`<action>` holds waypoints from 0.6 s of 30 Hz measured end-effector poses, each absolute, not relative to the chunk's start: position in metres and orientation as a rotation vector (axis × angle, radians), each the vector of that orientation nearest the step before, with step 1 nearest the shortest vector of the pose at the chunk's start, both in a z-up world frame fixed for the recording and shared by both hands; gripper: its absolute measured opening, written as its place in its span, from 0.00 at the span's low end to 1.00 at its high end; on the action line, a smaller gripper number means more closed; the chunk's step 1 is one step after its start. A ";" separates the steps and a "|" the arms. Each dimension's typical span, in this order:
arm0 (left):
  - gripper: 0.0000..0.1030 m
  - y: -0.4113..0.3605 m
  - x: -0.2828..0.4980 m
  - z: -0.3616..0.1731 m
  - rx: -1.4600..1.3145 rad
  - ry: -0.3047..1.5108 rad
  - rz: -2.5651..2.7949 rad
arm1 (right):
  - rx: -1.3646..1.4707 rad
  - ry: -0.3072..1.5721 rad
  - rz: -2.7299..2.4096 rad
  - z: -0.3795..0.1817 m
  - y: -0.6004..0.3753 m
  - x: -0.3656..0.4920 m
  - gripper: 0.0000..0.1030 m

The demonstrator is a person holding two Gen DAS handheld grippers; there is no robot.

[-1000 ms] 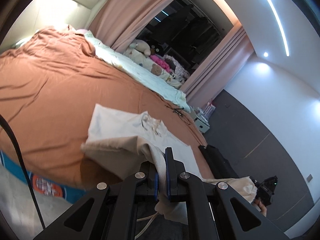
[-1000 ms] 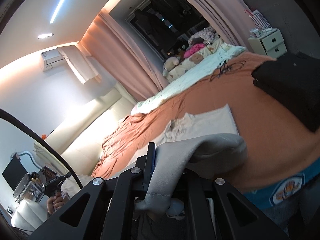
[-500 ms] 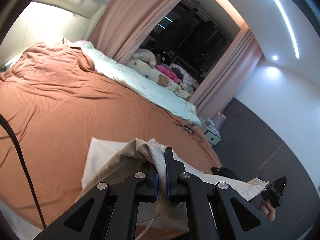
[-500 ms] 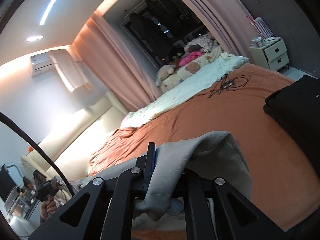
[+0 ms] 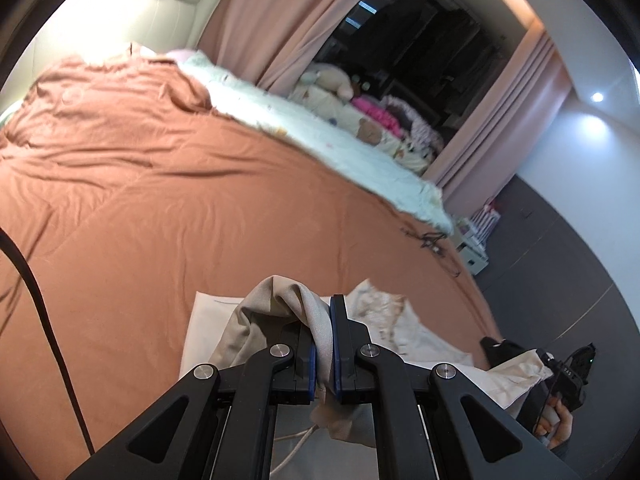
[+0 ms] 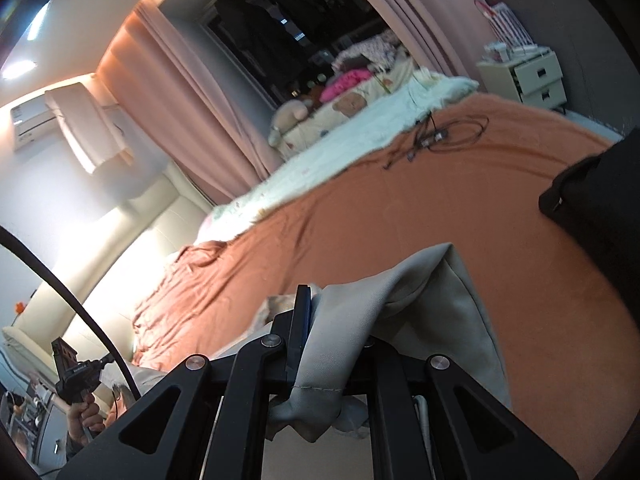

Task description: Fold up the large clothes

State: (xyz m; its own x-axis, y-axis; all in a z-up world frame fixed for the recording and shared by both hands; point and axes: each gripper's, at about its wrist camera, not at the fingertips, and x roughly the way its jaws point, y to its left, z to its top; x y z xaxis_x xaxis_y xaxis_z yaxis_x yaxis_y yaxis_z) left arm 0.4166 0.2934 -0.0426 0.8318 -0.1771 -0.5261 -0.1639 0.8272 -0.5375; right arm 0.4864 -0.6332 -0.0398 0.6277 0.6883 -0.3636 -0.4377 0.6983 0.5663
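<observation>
A large beige garment (image 5: 404, 332) lies partly on the orange bed cover (image 5: 160, 200). My left gripper (image 5: 323, 344) is shut on a bunched fold of it and holds that fold above the bed. My right gripper (image 6: 320, 340) is shut on another part of the garment (image 6: 432, 304), which drapes over its right finger and hides it. In the left wrist view the right gripper (image 5: 572, 364) shows at the far right with the cloth stretched toward it. In the right wrist view the left gripper (image 6: 76, 372) shows at the lower left.
A pale green blanket (image 5: 320, 136) and stuffed toys (image 5: 332, 80) lie along the far side of the bed. A tangle of cables (image 6: 436, 136) lies on the cover. A black bag (image 6: 600, 200) sits at the bed's right end. A white nightstand (image 6: 532, 80) stands beyond.
Both grippers have carried the garment forward over the bed, away from the near edge. The flat part of the cloth now lies closer under the left gripper.
</observation>
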 end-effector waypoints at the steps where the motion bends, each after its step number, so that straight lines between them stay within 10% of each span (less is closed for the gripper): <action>1: 0.06 0.295 0.425 -0.051 -0.607 0.613 -0.004 | 0.440 0.604 0.664 -0.042 -0.627 0.491 0.04; 7: 0.07 0.307 0.471 -0.108 -0.657 0.714 0.045 | 0.397 0.713 0.579 -0.060 -0.589 0.526 0.05; 10: 0.23 0.309 0.488 -0.133 -0.658 0.780 0.065 | 0.385 0.739 0.576 -0.060 -0.574 0.535 0.09; 13: 0.76 0.314 0.492 -0.145 -0.672 0.791 0.083 | 0.364 0.729 0.580 -0.048 -0.562 0.532 0.42; 14: 0.85 0.314 0.491 -0.144 -0.664 0.781 0.095 | 0.367 0.713 0.588 -0.043 -0.560 0.530 0.75; 18: 0.88 0.315 0.486 -0.135 -0.627 0.771 0.115 | 0.344 0.693 0.575 -0.021 -0.554 0.523 0.82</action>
State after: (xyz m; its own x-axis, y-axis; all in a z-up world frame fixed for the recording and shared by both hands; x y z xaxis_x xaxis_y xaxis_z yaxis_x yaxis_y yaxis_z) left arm 0.4863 0.3151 -0.1351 0.7209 -0.1256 -0.6815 -0.3188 0.8132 -0.4870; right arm 0.5234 -0.5545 -0.0212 0.6250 0.6005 -0.4988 -0.3803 0.7922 0.4774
